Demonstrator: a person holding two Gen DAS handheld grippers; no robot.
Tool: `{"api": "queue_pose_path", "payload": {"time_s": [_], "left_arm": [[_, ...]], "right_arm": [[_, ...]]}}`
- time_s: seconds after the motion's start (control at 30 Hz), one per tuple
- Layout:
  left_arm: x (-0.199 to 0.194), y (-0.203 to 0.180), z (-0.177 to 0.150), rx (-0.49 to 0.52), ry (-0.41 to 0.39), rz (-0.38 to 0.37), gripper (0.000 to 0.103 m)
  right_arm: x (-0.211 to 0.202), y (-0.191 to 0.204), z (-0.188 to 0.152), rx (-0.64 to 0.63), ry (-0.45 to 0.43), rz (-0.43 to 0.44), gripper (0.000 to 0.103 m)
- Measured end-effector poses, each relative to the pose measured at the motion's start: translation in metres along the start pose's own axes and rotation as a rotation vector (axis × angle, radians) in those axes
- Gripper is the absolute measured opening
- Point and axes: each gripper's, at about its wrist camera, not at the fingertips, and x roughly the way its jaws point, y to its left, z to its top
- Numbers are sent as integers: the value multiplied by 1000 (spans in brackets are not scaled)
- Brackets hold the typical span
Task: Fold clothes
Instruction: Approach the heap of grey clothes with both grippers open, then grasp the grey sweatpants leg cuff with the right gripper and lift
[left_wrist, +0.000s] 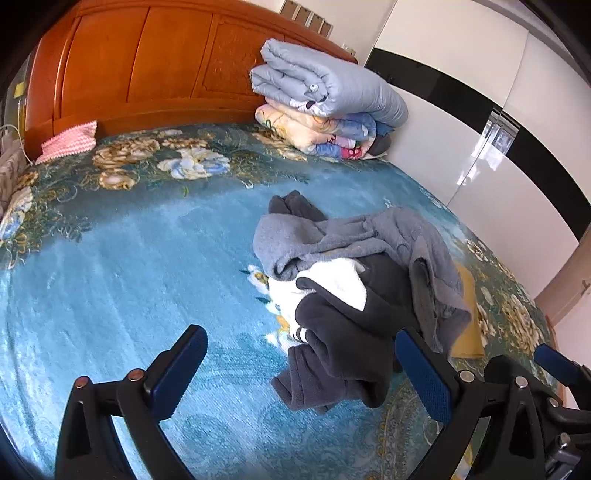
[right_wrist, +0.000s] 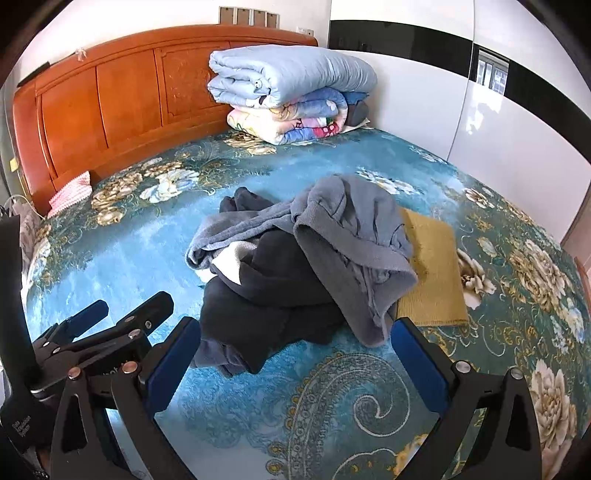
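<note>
Crumpled pile of grey, dark charcoal and white fleece clothes (right_wrist: 295, 266): mid-bed, on teal floral plush bedspread (right_wrist: 122, 258), partly covering flat mustard-yellow knitted cloth (right_wrist: 436, 266). Left gripper (left_wrist: 299, 373), right gripper (right_wrist: 295, 354): jaws apart, empty, near pile's front edge.

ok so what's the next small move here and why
Probably ease the right gripper forward to pinch the grey top. Both grippers are open and empty, the left gripper too, and that top lies uppermost on the unfolded pile, so it lifts off first.
</note>
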Motion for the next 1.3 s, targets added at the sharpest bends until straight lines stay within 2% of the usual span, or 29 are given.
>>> {"api": "queue_pose_path", "payload": {"time_s": [0.17, 0.53, 0.67, 1.3], "left_arm": [[-2, 1, 0, -4, 6, -29, 103], [-3, 6, 1, -23, 12, -28, 103], [2, 11, 2, -48, 44, -51, 103], [21, 22, 0, -124, 114, -54, 103]], "right_arm": [[1, -6, 0, 53, 20, 42, 103], [7, -4, 1, 67, 39, 36, 103], [8, -3, 3, 61, 39, 39, 103], [29, -1, 13, 46, 82, 57, 103]]}}
